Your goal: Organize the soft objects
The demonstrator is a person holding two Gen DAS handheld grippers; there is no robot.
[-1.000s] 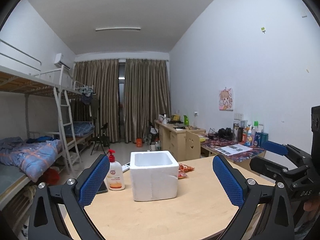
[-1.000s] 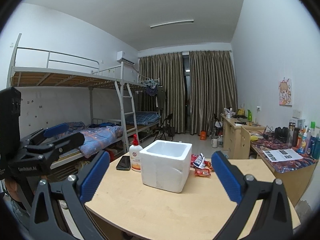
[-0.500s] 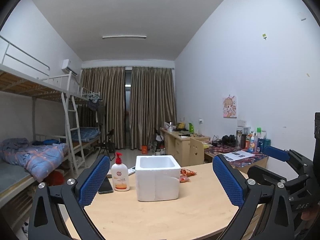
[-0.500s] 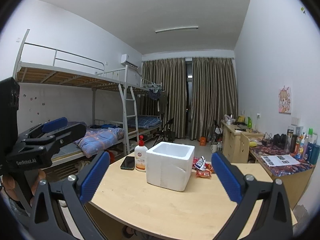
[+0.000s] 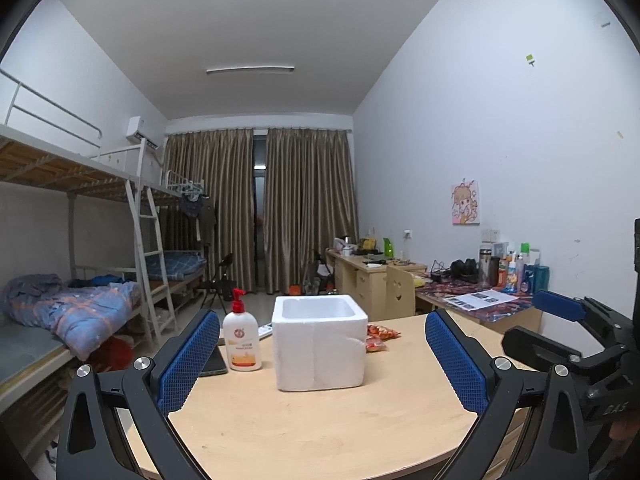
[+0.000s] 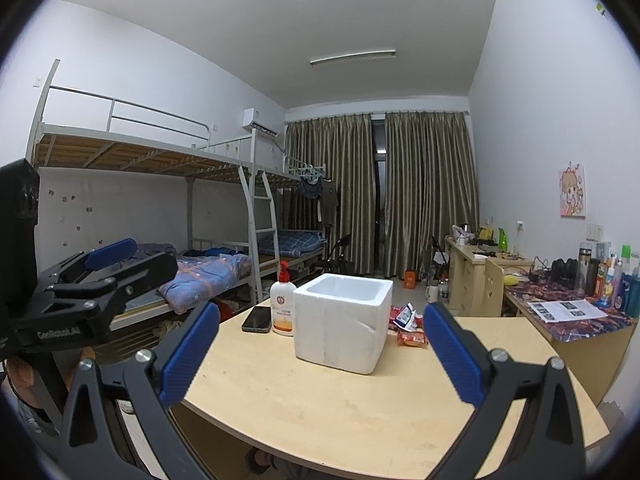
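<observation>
Both tongs are held wide apart and empty above the near edge of the table (image 5: 320,432): the left tongs (image 5: 320,354) and the right tongs (image 6: 322,350). A white foam box (image 5: 320,350) is set at mid-table, open side up. Red snack packets (image 6: 410,330), possibly the soft objects, are seen lying just behind its right side. A pump bottle (image 5: 241,340) and a phone (image 6: 257,319) are placed at its left.
</observation>
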